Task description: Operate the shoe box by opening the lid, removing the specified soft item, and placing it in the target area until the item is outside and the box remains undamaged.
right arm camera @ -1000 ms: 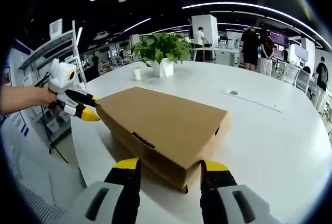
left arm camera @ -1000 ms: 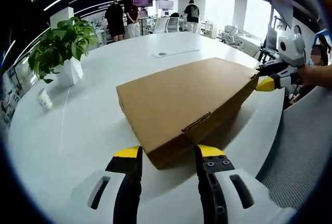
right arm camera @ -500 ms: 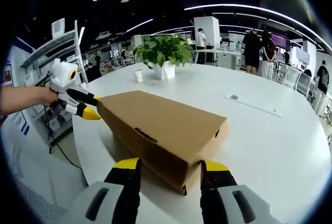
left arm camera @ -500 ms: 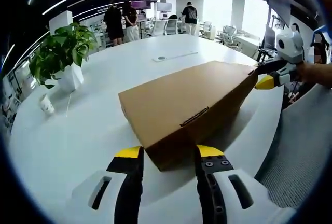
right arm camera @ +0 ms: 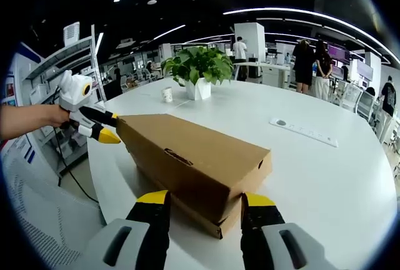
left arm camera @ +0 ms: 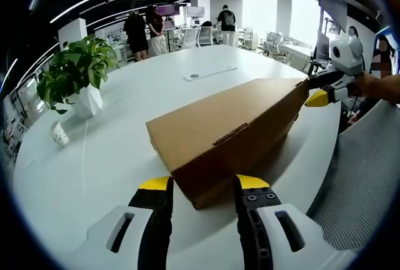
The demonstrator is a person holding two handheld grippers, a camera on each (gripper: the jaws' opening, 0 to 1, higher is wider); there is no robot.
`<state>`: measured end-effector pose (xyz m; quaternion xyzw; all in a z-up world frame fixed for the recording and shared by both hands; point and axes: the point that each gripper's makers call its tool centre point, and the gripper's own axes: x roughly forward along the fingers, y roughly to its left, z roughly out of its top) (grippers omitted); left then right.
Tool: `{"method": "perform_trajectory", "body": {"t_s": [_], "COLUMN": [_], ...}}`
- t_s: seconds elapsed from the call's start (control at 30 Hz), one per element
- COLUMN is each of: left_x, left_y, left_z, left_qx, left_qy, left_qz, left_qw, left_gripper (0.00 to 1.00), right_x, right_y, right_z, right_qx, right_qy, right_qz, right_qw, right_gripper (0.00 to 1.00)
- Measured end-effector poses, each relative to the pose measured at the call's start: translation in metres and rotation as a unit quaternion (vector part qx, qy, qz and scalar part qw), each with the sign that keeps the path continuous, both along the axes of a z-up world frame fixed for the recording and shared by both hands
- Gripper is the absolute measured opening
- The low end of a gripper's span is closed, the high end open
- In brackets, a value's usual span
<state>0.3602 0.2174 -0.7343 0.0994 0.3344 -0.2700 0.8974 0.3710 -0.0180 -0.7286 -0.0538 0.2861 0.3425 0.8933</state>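
While both pairs of yellow-tipped jaws stood spread, I read the scene outward from them. My left gripper (left arm camera: 200, 184) had one short end of the long brown cardboard shoe box (left arm camera: 228, 134) sitting between its tips, and my right gripper (right arm camera: 204, 200) had the opposite short end (right arm camera: 206, 169) between its own. I judged neither was pinching the card, though contact at the tips was hard to tell.

Lying lengthwise from one gripper to the other, the box ran straight away from each set of jaws, so both hands were equally near, one at each end. Its brown lid (right arm camera: 194, 148) seemed lifted a little at the right gripper's end, with a lower edge of the base (right arm camera: 203, 217) showing beneath; the soft item inside was hidden. I judged the lid had to come up evenly from both ends, or the card could twist.

Beyond the box stretched the round white table (left arm camera: 125, 95), then a small paper cup (left arm camera: 60, 134) and a green leafy plant in a white angular pot (left arm camera: 74, 76), and farthest off people stood in the office.
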Motion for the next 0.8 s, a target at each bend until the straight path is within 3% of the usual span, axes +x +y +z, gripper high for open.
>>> {"method": "perform_trajectory", "body": {"t_s": [0.8], "left_x": [0.009], "left_y": [0.003], "left_z": [0.024], "left_qx": [0.001], "left_qy": [-0.028], "left_qz": [0.003], "left_qw": [0.9996], "left_gripper": [0.35], "right_x": [0.007], "right_y": [-0.001], "right_z": [0.02], "right_qx": [-0.015], "right_qy": [-0.019], "right_qz": [0.007], "right_qw": [0.9997], "right_gripper": [0.4]}}
